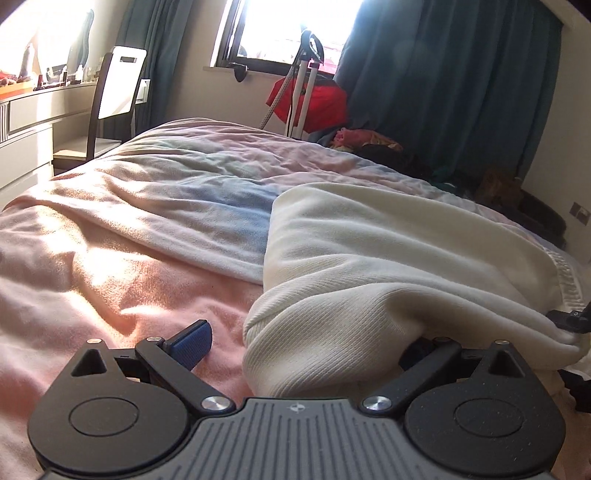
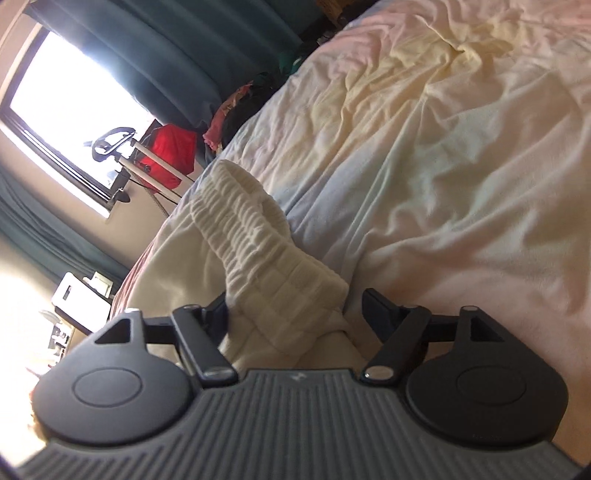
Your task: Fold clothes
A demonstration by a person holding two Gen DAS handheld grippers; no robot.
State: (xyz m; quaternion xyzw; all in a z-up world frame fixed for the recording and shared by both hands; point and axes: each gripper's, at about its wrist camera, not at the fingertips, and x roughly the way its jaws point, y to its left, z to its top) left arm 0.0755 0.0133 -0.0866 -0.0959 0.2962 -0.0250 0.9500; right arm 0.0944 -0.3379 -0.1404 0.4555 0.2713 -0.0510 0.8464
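Across the lower frame, both claws stand open around a cream garment (image 1: 369, 266) on the pastel bedspread (image 1: 110, 240). No writing is readable. Teal curtains (image 1: 443, 74) flank a bright window (image 1: 295, 22) at top.

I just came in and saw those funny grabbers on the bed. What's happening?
Someone is folding clothes with a grabber in each hand. A cream-white garment lies on the pastel bedspread. The left claw is spread wide with a fold of it bunched between its fingers. The right claw stands open around the garment's gathered waistband, not pinching it.

Rumpled pastel blanket (image 1: 155, 206) on bed; teal curtains (image 1: 443, 74); bright window (image 1: 295, 26); red bag (image 1: 314, 103); chair (image 1: 114, 96).
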